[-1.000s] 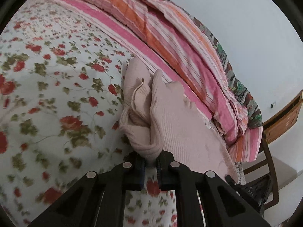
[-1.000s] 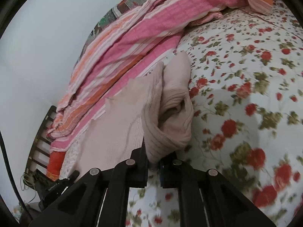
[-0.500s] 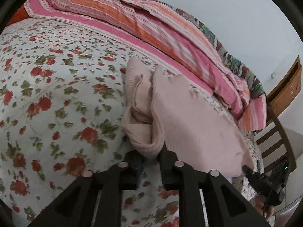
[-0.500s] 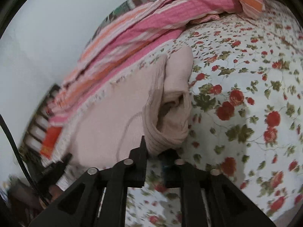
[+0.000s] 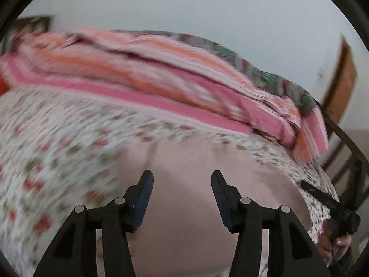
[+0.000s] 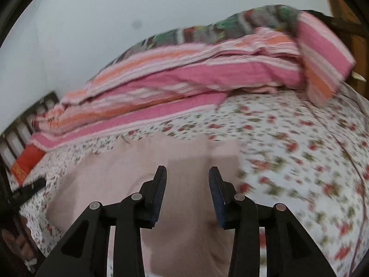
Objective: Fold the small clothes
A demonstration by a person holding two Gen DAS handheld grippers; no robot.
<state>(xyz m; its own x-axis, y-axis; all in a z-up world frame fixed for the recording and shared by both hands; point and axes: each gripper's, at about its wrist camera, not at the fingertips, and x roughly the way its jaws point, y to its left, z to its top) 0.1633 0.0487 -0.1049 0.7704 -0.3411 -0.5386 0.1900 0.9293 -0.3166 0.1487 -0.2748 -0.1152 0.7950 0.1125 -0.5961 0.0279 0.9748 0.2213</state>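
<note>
A pale pink knit garment (image 5: 184,161) lies flat on the floral bedsheet (image 5: 57,138), spread under both grippers; it also shows in the right wrist view (image 6: 180,157). My left gripper (image 5: 182,180) is open and empty, its jaws apart just above the garment. My right gripper (image 6: 187,175) is open and empty too, over the same garment. The other gripper's black tip (image 5: 322,196) shows at the right of the left wrist view. Both views are blurred by motion.
A pink and orange striped blanket (image 5: 161,73) is heaped along the far side of the bed against a pale wall; it also shows in the right wrist view (image 6: 184,73). A wooden chair (image 5: 346,161) stands by the bed's right end.
Both grippers have opened and let go of the pink garment. It now lies flat instead of hanging bunched. Both cameras swung sharply.
</note>
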